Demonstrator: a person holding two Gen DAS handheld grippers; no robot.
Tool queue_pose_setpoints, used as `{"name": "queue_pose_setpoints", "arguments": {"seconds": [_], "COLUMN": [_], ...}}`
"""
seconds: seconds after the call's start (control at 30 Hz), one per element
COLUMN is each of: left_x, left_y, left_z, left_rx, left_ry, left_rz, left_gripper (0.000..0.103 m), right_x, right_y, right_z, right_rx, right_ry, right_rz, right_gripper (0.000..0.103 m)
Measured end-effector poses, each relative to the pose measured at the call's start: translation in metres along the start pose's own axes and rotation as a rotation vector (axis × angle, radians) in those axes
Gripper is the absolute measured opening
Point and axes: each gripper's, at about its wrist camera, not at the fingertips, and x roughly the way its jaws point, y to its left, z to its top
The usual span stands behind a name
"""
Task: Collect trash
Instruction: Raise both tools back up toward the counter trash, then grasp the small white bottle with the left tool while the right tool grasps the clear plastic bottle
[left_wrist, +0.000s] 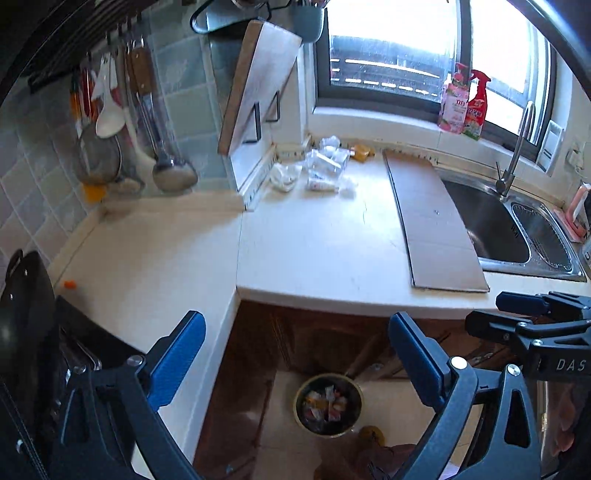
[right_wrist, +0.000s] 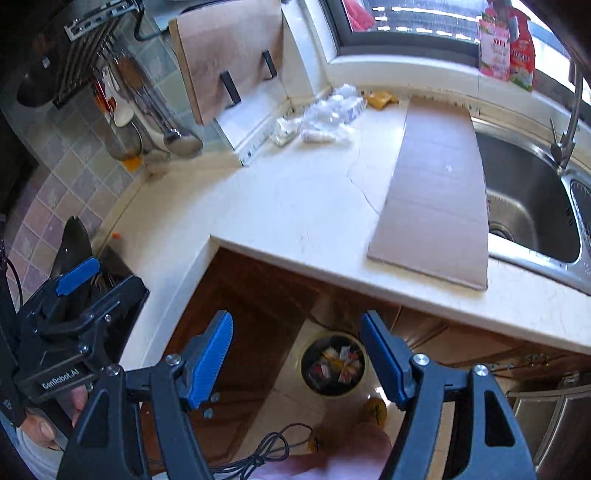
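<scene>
Above one trash bin (left_wrist: 328, 405), two tools (left_wrist: 295, 354) (right_wrist: 297, 354) gape empty.

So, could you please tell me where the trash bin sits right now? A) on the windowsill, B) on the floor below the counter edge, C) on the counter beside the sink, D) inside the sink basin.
B: the trash bin, already holding wrappers, stands on the floor tiles below the counter edge, seen between the open fingers of each tool.

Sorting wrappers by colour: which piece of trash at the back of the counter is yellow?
The yellow wrapper lying nearest the window sill, right of the pile of clear and white plastic wrappers; it alone is coloured.
</scene>
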Motion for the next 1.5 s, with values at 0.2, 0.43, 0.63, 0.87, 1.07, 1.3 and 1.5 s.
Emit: {"name": "queue_pose_setpoints", "arguments": {"seconds": [0.2,0.43,0.63,0.87,1.07,1.3,1.5], "left_x": [0.001,0.022,0.067,0.149,0.216,0.278,0.304], "left_y": [-0.003,-0.014,-0.031,-0.051,-0.051,-0.038,-0.032], "left_z": [0.024,0.053,0.092,0.148,0.175,0.173,0.171], "left_rx": [0.029,0.050,0.043,0.010,-0.077,-0.139,-0.142], "left_ry": [-0.051,-0.064,-0.067,0.037,0.117,0.241,0.289], "left_rz": [0.008,-0.007,0.020,0.028,0.063,0.120,0.154], "left_gripper": [0.102,0.102,0.102,0.102,0.102,0.102,0.101], "right_x": [-0.011,-0.029,-0.017,0.039,0.129,0.244,0.316], "right_y": [0.005,0.000,-0.012,-0.044,-0.060,-0.063,-0.065], "right_z": [0.033,0.084,0.148,0.231,0.288,0.320,0.322], "right_rx": [-0.003,-0.042,-0.134,-0.203,-0.289,-0.322,-0.318], "right_ry": [-0.047,-0.119,-0.166,-0.133,-0.023,0.082,0.188], "right_rz": [-0.022,-0.046,-0.043,0.012,0.068,0.092,0.084], "right_gripper": [0.072,0.072,0.072,0.072,0.072,0.072,0.066]}}
